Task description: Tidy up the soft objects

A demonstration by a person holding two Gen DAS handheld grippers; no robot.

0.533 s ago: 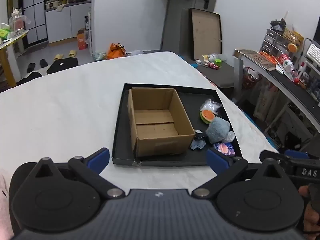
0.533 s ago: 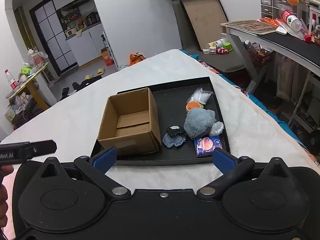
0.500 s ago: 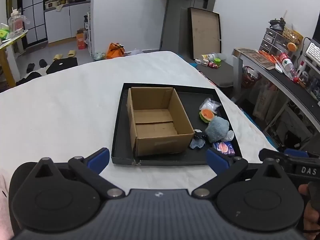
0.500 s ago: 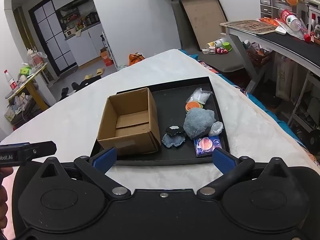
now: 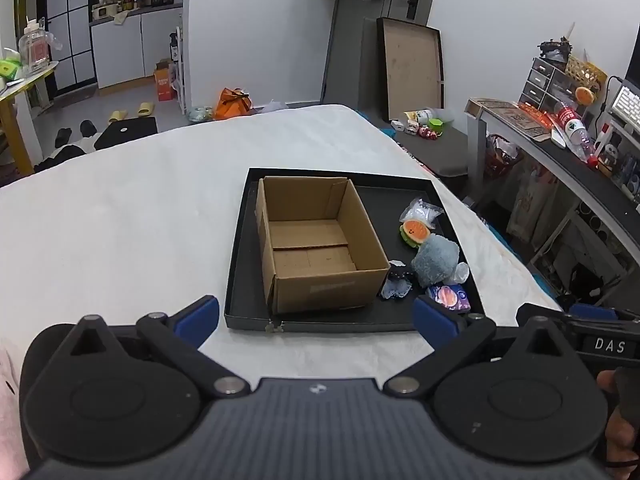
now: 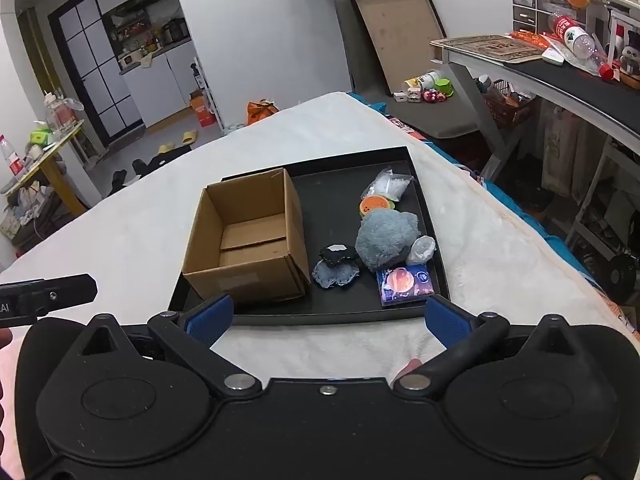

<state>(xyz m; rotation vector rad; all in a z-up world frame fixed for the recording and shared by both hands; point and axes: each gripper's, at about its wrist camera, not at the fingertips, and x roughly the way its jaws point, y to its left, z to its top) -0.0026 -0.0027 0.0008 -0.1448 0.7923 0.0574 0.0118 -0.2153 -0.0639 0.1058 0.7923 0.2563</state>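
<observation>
Spreading wide with nothing between the blue pads, the left gripper (image 5: 316,312) and the right gripper (image 6: 328,318) are both held above the near edge of a white cloth-covered table (image 5: 120,220). The soft objects are seen beyond the jaws, untouched: a fluffy grey-blue plush (image 6: 386,236), a small orange-and-green watermelon toy (image 6: 374,206), a frayed denim piece (image 6: 335,274) with a dark scrap (image 6: 338,254) lying on it, a clear bag of white material (image 6: 388,186), a crumpled white wad (image 6: 421,249) and a flat purple packet (image 6: 406,282). They are clustered on the right part of a shallow black tray (image 5: 236,280), the packet lying nearest the right gripper's right pad. An open, empty cardboard box (image 5: 316,240) is stood on the tray's left part, just beside the denim piece. In the left wrist view the box is centred ahead of the jaws and the cluster is placed toward the right pad. Around the table, a cluttered desk (image 6: 560,76) is seen at right, a framed board (image 5: 412,68) is leaned against the wall, and kitchen cabinets (image 5: 128,48) are visible far left.
</observation>
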